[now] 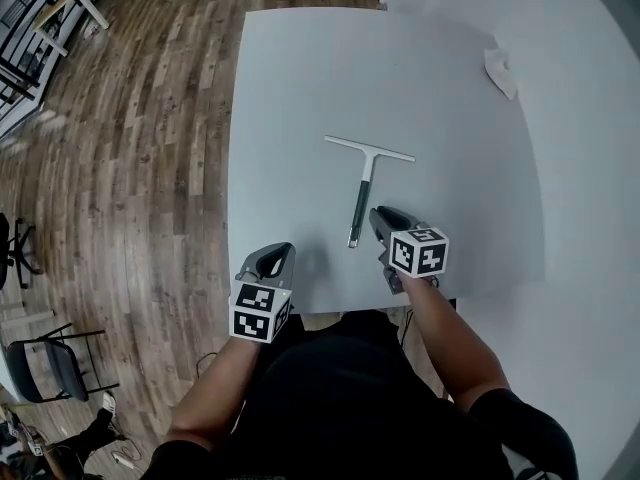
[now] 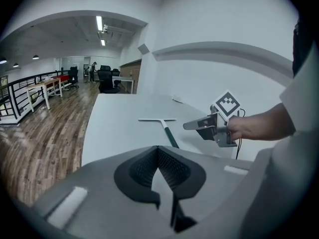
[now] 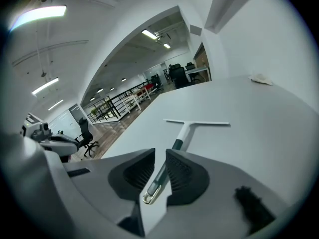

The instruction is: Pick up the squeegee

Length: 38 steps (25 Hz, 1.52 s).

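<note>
Grey jaws of the right gripper point(image 3: 160, 151) stand partly spread; the near end of the squeegee point(image 3: 187, 132) handle shows in the gap, and neither pad presses on it; the left gripper point(image 2: 158, 151) has its jaws pressed together on nothing, at the near left of the white table point(image 1: 300, 88); the squeegee lies flat mid-table, blade far, handle near; a crumpled white scrap point(image 1: 500, 71) sits far right; wood-plank floor point(image 1: 120, 148) spreads left.
</note>
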Motion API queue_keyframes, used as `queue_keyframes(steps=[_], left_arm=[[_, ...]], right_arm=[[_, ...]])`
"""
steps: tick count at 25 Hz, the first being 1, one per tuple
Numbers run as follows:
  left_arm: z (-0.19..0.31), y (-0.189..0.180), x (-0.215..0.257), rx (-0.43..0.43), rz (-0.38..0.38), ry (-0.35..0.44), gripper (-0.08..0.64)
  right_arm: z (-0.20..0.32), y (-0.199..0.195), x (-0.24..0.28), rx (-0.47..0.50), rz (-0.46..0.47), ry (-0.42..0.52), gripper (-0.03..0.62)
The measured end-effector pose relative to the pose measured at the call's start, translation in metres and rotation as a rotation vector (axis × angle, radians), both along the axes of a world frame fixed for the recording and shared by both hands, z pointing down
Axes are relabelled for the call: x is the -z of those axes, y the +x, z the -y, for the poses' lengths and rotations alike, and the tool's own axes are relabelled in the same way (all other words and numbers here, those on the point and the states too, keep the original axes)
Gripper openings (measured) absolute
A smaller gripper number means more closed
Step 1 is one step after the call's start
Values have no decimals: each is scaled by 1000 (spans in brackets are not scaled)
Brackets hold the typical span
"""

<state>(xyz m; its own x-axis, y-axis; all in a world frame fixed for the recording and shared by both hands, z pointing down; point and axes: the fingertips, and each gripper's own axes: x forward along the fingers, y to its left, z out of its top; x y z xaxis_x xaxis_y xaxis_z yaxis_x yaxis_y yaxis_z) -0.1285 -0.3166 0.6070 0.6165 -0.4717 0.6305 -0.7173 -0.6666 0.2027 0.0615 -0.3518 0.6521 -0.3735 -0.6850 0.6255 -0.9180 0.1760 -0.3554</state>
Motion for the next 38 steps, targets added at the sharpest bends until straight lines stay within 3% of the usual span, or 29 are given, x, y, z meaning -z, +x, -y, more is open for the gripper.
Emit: queue_keyframes(steps=[7, 13, 19, 30, 38], left_arm=[[4, -6, -2, -1, -47, -36, 6], [7, -19, 2, 10, -65, -47, 6], [8, -27, -3, 28, -47, -49, 7], [4, -43, 0, 67, -37, -35, 7], [3, -49, 6, 92, -36, -21, 7]], right_arm=[[37, 8, -18, -45, -62, -39, 100], [66, 13, -35, -96, -46, -68, 146], [83, 28, -60, -185, -30, -126, 147], [89, 28, -89, -242, 44, -199, 147], [93, 22, -92, -195, 8, -208, 149]])
